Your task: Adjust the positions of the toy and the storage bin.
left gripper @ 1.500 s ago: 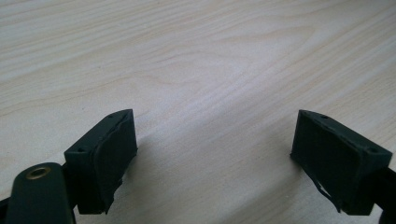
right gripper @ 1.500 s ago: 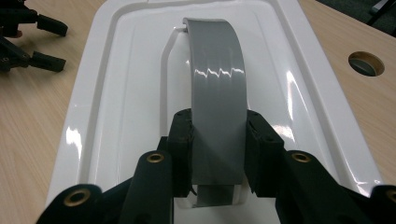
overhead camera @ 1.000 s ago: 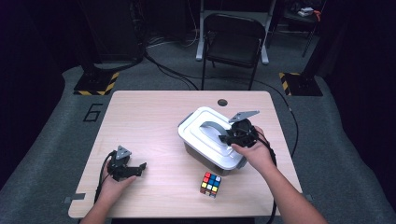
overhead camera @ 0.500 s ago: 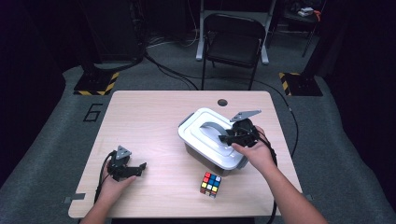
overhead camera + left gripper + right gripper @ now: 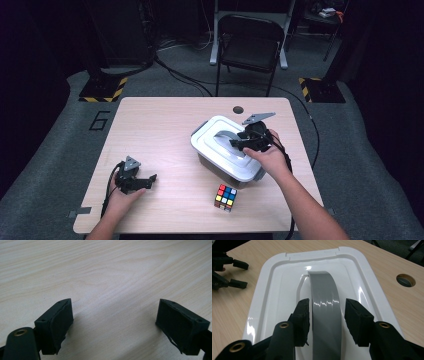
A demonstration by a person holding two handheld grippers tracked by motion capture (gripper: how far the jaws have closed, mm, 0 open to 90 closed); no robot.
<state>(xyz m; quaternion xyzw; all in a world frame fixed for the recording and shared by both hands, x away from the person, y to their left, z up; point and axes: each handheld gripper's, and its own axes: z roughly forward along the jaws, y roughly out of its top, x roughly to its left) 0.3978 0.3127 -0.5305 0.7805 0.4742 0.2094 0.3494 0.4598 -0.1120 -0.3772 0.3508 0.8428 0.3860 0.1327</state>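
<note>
A white lidded box (image 5: 220, 157) stands right of the table's middle, with a grey arched handle (image 5: 225, 136) on its lid (image 5: 274, 290). My right gripper (image 5: 327, 312) straddles that grey handle (image 5: 324, 290); its jaws stand on either side, with a thin gap at the right jaw. In the high view, the right gripper (image 5: 240, 142) sits over the lid's right part. My left gripper (image 5: 115, 322) is wide open and low over bare wood, with nothing between its fingers. The high view shows the left gripper (image 5: 147, 181) near the front left of the table (image 5: 150, 130).
A colourful puzzle cube (image 5: 226, 197) lies near the front edge, just in front of the box. A round cable hole (image 5: 238, 109) sits in the table behind the box. A black folding chair (image 5: 250, 45) stands beyond the far edge, with cables on the floor.
</note>
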